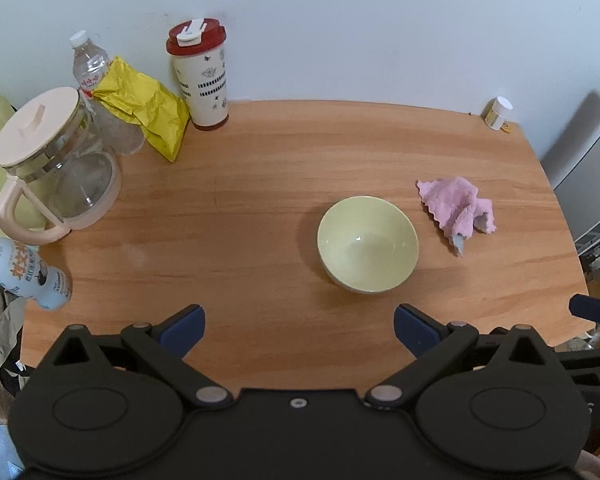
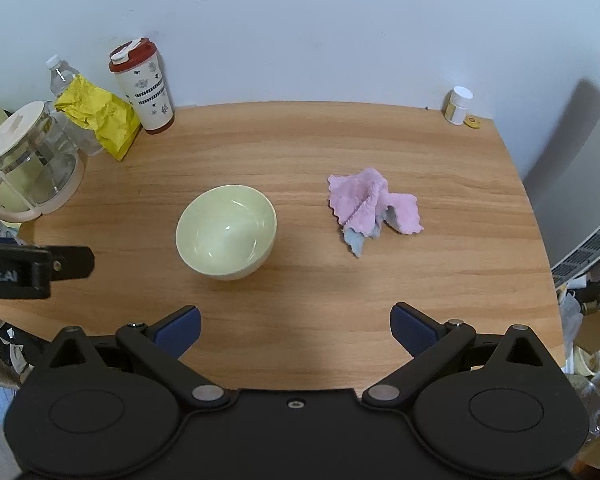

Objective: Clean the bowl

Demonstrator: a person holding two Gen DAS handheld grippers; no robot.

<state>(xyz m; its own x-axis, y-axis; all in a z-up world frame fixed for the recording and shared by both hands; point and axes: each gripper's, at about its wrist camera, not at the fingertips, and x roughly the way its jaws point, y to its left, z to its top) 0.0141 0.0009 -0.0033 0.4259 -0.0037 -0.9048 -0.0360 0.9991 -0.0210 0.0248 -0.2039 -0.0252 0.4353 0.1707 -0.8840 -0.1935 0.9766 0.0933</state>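
- Left gripper [image 1: 299,330]: jaws spread wide with nothing between them, held above the near edge of the table [image 1: 260,208] and tilted steeply down at it.
- Right gripper [image 2: 295,328]: likewise spread wide and empty, over the near edge of the table. The left gripper's finger pokes in at the left side of the right wrist view.
- Bowl [image 1: 367,245]: pale yellow-green, upright, mouth facing up. It is round, so it has no long axis to speak of. It stands just ahead of the left gripper and a little to its right; from the right gripper it lies ahead and to the left. Neither gripper touches it.
- Cloth [image 2: 374,208]: pink with a blue-grey underside, crumpled, flat on the table. It lies ahead of the right gripper and slightly right, near the bowl but apart from it.
- Jug [image 1: 56,168]: glass with a cream lid, far left of the left gripper.
- Yellow bag [image 1: 142,106], water bottle [image 1: 89,62] and red-lidded tumbler [image 1: 202,76]: far left, by the wall.
- Small white jar [image 2: 458,105]: far right corner, by the wall.
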